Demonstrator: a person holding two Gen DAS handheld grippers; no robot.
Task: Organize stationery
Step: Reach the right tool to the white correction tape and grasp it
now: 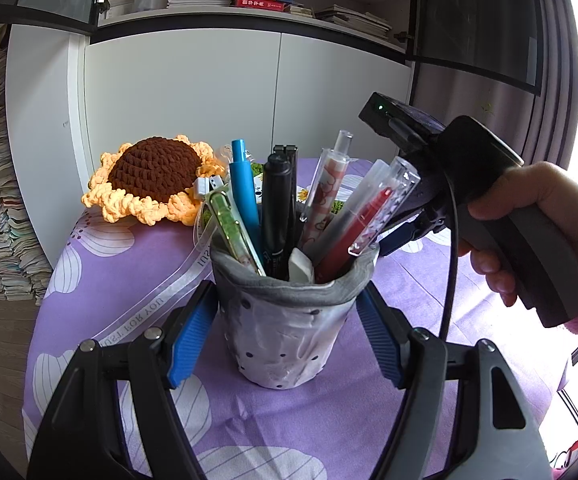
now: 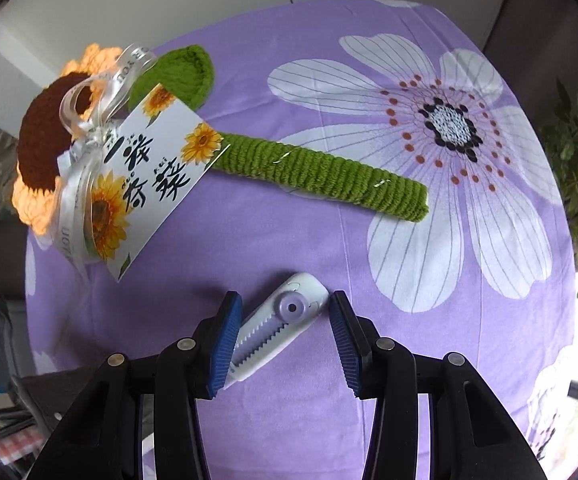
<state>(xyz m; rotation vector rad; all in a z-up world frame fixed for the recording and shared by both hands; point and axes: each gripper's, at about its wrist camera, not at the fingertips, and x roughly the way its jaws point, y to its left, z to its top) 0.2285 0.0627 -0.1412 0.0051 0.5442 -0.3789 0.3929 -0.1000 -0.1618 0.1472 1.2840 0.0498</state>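
Grey pen pouch [image 1: 289, 320] clamped by left tongs [image 1: 287, 336]; right tongs [image 2: 287, 344] straddle cutter [image 2: 277, 332], ungripped.

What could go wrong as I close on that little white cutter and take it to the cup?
The cutter lies skewed between the right hand-held gripper jaws, so it may pivot or slip. The pen cup, held by the left hand-held gripper, is crowded with pens; insertion could jam.

Round table under purple flower-print cloth [image 2: 289, 240]. On it: crochet sunflower [image 2: 321, 178] with gift card [image 2: 149, 176], white correction-tape dispenser [image 2: 281, 324], grey pen pouch [image 1: 289, 332] upright.
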